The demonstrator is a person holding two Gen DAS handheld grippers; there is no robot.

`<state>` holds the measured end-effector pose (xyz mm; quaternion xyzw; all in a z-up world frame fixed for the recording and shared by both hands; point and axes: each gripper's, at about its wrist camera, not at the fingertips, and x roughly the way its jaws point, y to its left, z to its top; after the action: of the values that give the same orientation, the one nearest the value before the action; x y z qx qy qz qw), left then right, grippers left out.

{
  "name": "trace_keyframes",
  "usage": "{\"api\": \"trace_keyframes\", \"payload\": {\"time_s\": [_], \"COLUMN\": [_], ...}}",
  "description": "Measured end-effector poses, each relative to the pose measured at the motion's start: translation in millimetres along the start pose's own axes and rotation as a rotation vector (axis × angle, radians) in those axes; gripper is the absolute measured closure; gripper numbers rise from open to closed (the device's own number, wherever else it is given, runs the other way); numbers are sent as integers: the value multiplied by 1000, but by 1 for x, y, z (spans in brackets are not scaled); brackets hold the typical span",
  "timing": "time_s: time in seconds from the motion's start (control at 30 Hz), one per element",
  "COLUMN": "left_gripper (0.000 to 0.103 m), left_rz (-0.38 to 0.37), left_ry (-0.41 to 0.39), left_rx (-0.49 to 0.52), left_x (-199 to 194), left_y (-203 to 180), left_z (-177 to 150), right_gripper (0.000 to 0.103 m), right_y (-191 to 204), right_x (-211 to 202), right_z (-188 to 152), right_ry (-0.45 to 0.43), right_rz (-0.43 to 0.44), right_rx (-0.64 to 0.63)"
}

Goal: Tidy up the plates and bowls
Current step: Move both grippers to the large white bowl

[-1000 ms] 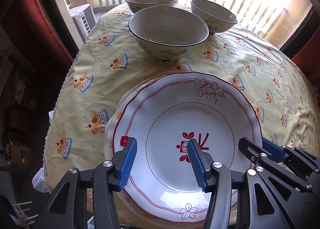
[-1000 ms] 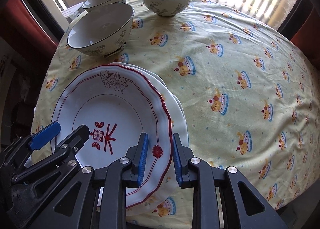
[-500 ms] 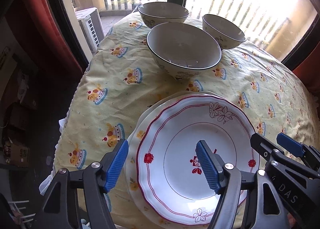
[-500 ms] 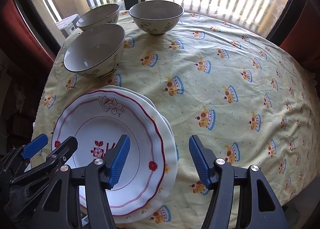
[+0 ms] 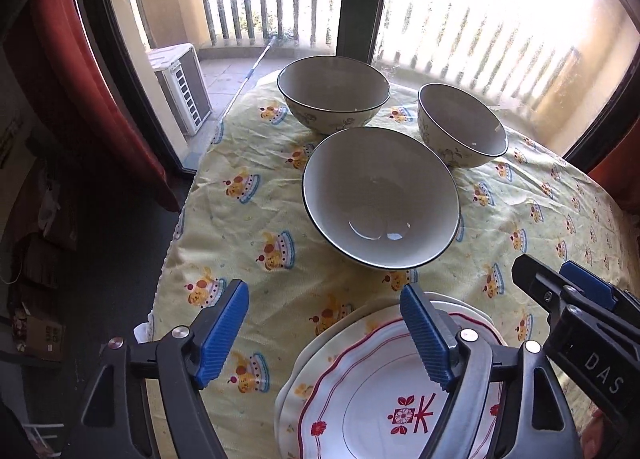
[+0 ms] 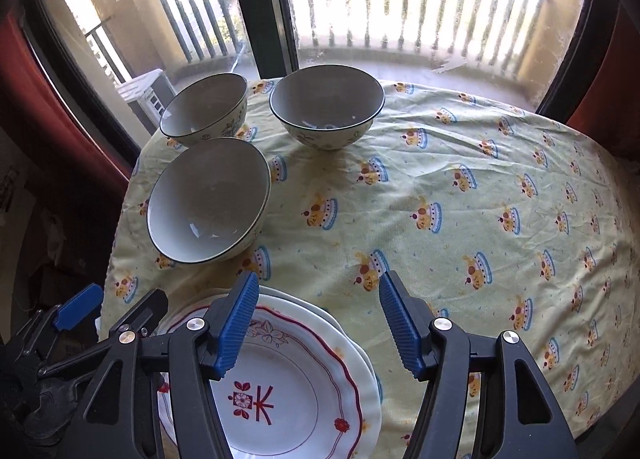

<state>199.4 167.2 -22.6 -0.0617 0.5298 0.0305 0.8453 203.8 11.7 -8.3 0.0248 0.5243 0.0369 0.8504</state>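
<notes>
A red-rimmed white plate (image 5: pixel 384 399) (image 6: pixel 292 391) lies stacked on a plain white plate (image 5: pixel 292 387) (image 6: pixel 360 343) at the near edge of the table. Three cream bowls stand beyond: a near one (image 5: pixel 380 199) (image 6: pixel 208 199), a far left one (image 5: pixel 332 91) (image 6: pixel 204 105) and a far right one (image 5: pixel 460 125) (image 6: pixel 326 105). My left gripper (image 5: pixel 324 335) is open and empty above the stack's left rim. My right gripper (image 6: pixel 318 327) is open and empty above its far right rim.
The table wears a yellow patterned cloth (image 6: pixel 480 199) (image 5: pixel 240 219). Its left edge drops to a dark floor (image 5: pixel 80 239). A glass balcony door (image 6: pixel 256 7) and red curtains (image 5: pixel 60 59) stand behind the table.
Both grippers have let go of the plate stack, opened wide and drawn back and up. The plates now lie at rest on the cloth and the bowls look nearer the middle of both views.
</notes>
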Motion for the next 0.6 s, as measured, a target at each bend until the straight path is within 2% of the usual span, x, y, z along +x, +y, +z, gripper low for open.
{"api": "trace_keyframes", "payload": {"time_s": [0.3, 0.5, 0.6], "left_gripper": [26, 37, 42], "left_rz": [22, 41, 41], "left_ry": [-20, 0, 20], "left_rx": [47, 26, 28], "left_x": [25, 50, 63], "left_y": [-7, -6, -6], "left_z": [36, 51, 56], "right_gripper": [37, 38, 43], "right_y": [12, 21, 24], "right_x": [23, 48, 61], "right_z": [39, 57, 63], "right_ry": [-24, -14, 5], "right_rz": [17, 8, 7], "right_rx": [30, 37, 42]}}
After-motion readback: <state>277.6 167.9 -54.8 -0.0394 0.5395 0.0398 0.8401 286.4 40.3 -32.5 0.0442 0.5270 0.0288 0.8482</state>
